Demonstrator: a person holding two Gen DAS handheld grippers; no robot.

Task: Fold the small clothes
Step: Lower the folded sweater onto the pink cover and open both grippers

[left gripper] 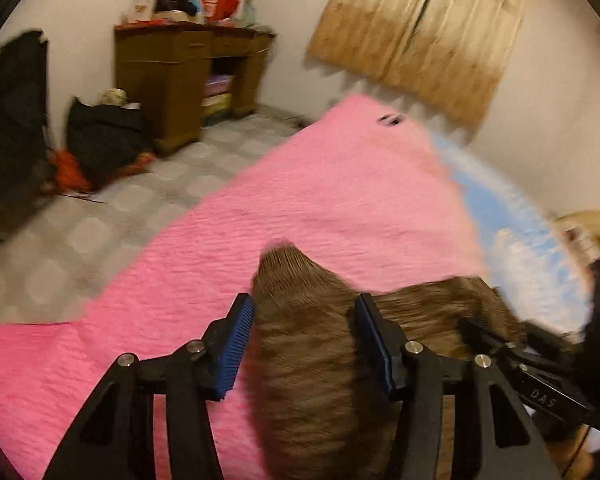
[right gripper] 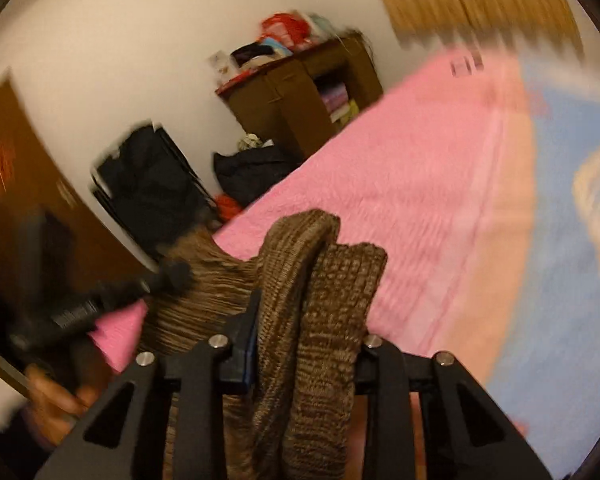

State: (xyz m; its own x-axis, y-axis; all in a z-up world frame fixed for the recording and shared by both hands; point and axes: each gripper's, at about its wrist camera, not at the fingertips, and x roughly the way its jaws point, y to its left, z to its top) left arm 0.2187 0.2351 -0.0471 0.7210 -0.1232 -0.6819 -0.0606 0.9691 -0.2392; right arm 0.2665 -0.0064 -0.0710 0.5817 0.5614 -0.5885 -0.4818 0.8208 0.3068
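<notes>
Pink blanket [left gripper: 308,200] covers the bed, blue sheet [left gripper: 512,232] at its far side; both views motion-blurred. Left tongs [left gripper: 304,344] stand fairly wide, brown knit garment [left gripper: 308,360] between the pads, grip unclear. Garment's long axis runs away from camera, rounded tip pointing forward over the blanket, another part spreading right toward the right tongs [left gripper: 540,376]. Right tongs [right gripper: 306,344] clamp bunched folds of the knit, which arch up and forward; right pad hidden behind fabric. Wooden cabinet [left gripper: 180,80] stands beyond against the wall, curtain [left gripper: 420,32] hangs above.
</notes>
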